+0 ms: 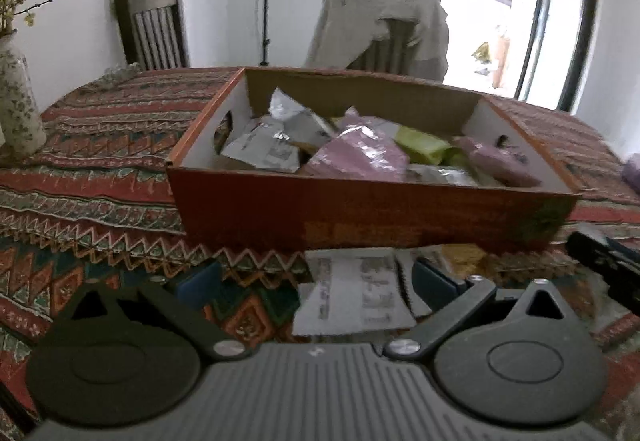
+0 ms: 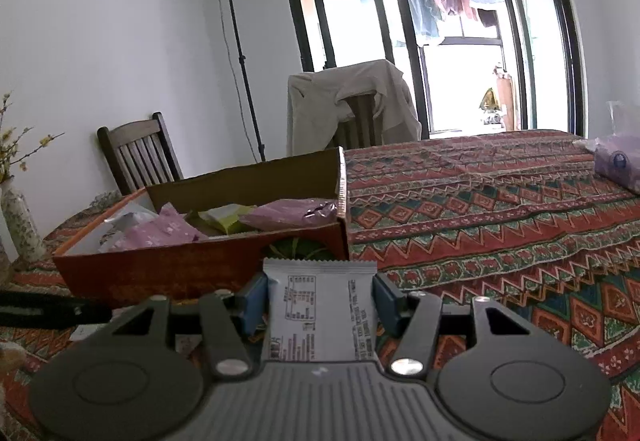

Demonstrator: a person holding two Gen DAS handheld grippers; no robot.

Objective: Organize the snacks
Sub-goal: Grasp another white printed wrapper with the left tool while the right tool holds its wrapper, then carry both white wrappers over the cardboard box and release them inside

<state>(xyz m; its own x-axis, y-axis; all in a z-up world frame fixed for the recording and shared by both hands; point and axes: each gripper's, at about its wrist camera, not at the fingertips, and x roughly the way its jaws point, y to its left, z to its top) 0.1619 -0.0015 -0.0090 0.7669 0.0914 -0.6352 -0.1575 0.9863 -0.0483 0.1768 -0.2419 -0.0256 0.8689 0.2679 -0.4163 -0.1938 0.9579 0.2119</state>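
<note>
An open red-orange cardboard box (image 1: 360,213) stands on the patterned tablecloth and holds several pink, silver and green snack packets (image 1: 360,153). My left gripper (image 1: 316,281) is open and low over the cloth just in front of the box, above a white printed packet (image 1: 352,293) lying flat. My right gripper (image 2: 320,297) is shut on a white snack packet (image 2: 320,309) with printed text, held a little in front of the box's near right corner (image 2: 312,241). The box's packets (image 2: 168,229) also show in the right wrist view.
A floral vase (image 1: 16,101) with twigs stands at the table's left. Two wooden chairs (image 1: 154,29) stand behind the table, one draped with a beige jacket (image 2: 352,97). A purple tissue pack (image 2: 618,161) lies at the far right. The right gripper's finger (image 1: 604,265) shows beside the box.
</note>
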